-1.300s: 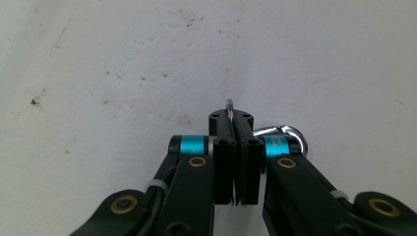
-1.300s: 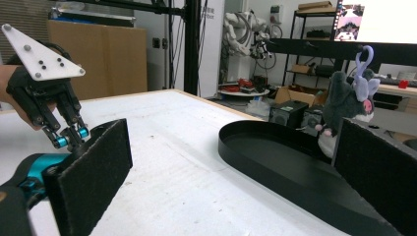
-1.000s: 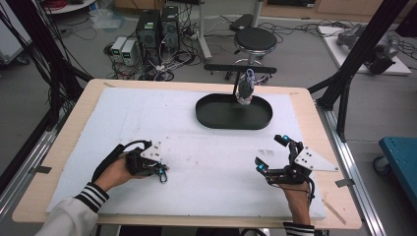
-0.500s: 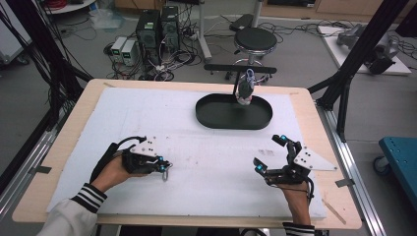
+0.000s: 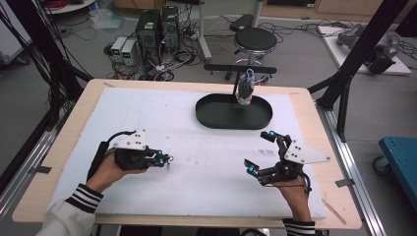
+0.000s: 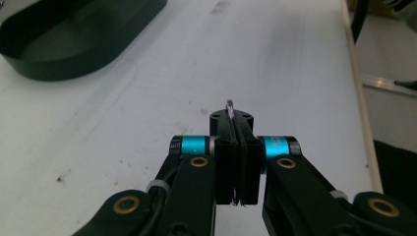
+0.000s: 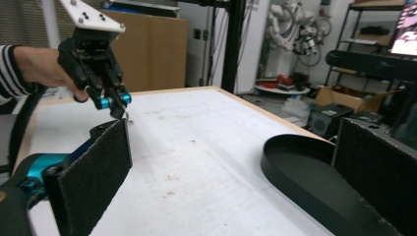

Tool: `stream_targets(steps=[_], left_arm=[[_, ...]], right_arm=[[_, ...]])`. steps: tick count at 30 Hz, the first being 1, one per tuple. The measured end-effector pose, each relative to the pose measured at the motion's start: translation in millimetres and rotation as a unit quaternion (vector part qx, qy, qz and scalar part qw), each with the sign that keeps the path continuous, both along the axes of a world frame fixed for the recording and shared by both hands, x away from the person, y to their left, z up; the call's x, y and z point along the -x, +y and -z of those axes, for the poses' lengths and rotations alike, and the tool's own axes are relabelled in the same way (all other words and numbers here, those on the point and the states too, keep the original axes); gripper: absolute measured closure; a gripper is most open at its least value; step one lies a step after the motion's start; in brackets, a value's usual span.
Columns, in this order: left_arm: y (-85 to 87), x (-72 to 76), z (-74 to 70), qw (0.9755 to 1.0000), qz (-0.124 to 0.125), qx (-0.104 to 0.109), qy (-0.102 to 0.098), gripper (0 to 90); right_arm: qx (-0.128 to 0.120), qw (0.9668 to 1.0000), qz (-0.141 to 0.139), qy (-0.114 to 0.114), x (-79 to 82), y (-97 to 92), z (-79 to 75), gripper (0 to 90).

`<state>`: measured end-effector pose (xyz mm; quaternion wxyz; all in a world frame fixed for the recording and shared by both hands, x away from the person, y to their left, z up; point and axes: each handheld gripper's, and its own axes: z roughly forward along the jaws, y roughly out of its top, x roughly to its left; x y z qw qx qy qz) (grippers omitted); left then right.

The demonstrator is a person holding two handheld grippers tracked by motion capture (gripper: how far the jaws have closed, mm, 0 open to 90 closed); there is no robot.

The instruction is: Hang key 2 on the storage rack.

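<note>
Fingers (image 6: pixel 238 147) of your left gripper (image 5: pixel 164 160) are pressing together on something thin and small, only its tip peeking out above them; what it is cannot be told. Your right gripper (image 5: pixel 260 153) is hanging with its fingers (image 7: pixel 93 177) spread wide and empty, near the black tray (image 5: pixel 211 118). You are holding both low over the white surface (image 5: pixel 206 162). Judging by this, you are carrying the small piece, and the next move is probably calling for a steady reach toward the tray.
</note>
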<state>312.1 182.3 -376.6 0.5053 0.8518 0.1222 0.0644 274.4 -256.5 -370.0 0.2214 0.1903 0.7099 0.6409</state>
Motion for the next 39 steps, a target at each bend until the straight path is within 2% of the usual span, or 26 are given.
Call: stream_targets(steps=[4,11,15,21,25,31,33,35,37,39], left_arm=[[1.5,1.2,-4.1,0.9992,0.004,0.04,-0.007,87.9],[-0.1,1.9,-8.6,0.9976,0.011,0.068,-0.009,87.9],[-2.8,-0.3,-12.7,0.9958,0.013,0.09,-0.009,88.0],[-11.0,-2.7,-17.1,0.9928,0.016,0.118,-0.007,87.9],[-16.2,-4.0,-19.4,0.9919,0.02,0.125,-0.008,87.9],[-26.6,-5.0,-27.5,0.9921,0.027,0.122,-0.017,88.0],[-30.3,-5.5,-31.2,0.991,0.032,0.129,-0.018,87.9],[-34.1,-6.2,-35.1,0.99,0.037,0.135,-0.019,87.9],[-37.0,-6.5,-36.8,0.9893,0.038,0.139,-0.02,87.9],[-40.0,-6.5,-38.4,0.9894,0.041,0.138,-0.022,88.0]], right_arm=[[0.014,0.9997,-0.021,0.004,-3.0,8.9,-8.5,0.8],[0.03,0.9983,-0.048,0.011,-8.7,25.6,-20.4,0.8],[0.045,0.9969,-0.063,0.014,-13.4,35.5,-25.7,0.9],[0.052,0.9949,-0.084,0.023,-20.4,48.3,-31.8,1.4],[0.054,0.9934,-0.096,0.031,-24.9,54.2,-34.8,2.6],[0.052,0.9918,-0.111,0.036,-30.6,62.3,-38.3,4.6],[0.055,0.9909,-0.116,0.041,-32.3,65.1,-39.0,5.8],[0.06,0.9898,-0.122,0.042,-34.3,68.7,-40.1,8.1],[0.062,0.988,-0.134,0.044,-35.8,72.5,-42.1,15.3],[0.066,0.9873,-0.139,0.039,-36.4,75.6,-43.8,19.1]])
